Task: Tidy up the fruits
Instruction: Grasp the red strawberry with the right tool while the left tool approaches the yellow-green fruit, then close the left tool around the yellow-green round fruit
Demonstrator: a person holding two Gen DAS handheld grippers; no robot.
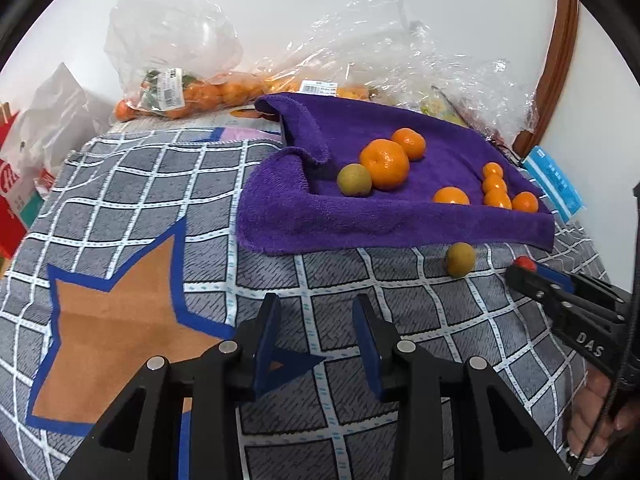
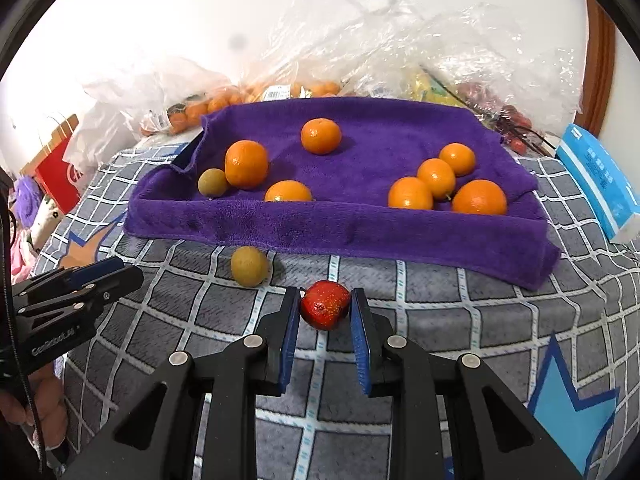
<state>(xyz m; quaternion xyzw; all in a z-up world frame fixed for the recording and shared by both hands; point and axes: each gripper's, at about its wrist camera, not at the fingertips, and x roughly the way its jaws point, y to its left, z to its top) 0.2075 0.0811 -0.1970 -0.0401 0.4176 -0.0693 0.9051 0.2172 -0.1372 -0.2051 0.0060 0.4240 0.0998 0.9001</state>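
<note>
A: My right tool is pinching the red fruit just in front of the purple towel; my left tool is hanging spread, gripping nothing.

B: Risk?

A: It's round, so it's probably slipping out if I'm squeezing off-centre.

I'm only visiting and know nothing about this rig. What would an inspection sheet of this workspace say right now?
Surface: grey checked cloth with star prints.
Job's things: purple towel draped over a tray, holding seven oranges and one green-brown fruit; a second green-brown fruit lies on the cloth just in front of the towel; red fruit.
Clutter: clear bags of fruit behind the towel, blue-white packet, red carton.
Grippers: right claw closed on the red fruit; left claw open, holding nothing.
Cables: black cord by the right claw's handle.
Surroundings: white wall, brown wooden frame.
</note>
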